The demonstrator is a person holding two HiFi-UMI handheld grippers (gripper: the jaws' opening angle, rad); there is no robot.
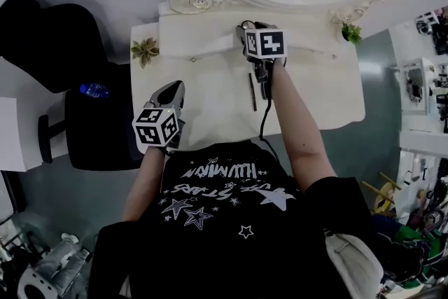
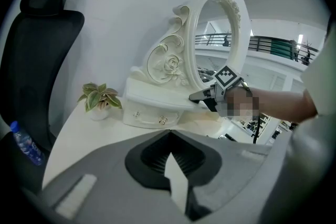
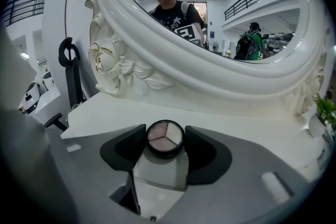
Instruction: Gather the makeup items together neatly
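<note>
Right gripper view shows the right gripper [image 3: 165,134] with its two dark jaws closed against either side of a small round compact [image 3: 165,138], a black-rimmed pan split into three pale shades. The compact sits right at the jaw tips, over the white ledge [image 3: 236,120] at the foot of the ornate mirror [image 3: 210,78]; whether it rests on that ledge or is lifted just off it I cannot tell. In the head view the right gripper's marker cube lies over this same raised ledge, close to the mirror frame, and a slim dark pencil-like stick [image 1: 253,91] lies on the white vanity table [image 1: 210,105] just beside the right hand, nearer the person than the ledge. The left gripper [image 2: 169,134] hangs over the table's near left edge, well apart from the right one, its jaws brought together at the tips with nothing between them. From the left gripper view a small potted plant [image 2: 100,96] stands on the table's left side beside the little drawers under the ledge. A black chair [image 2: 37,50] stands left of the table, with a water bottle [image 2: 23,144] next to it.
</note>
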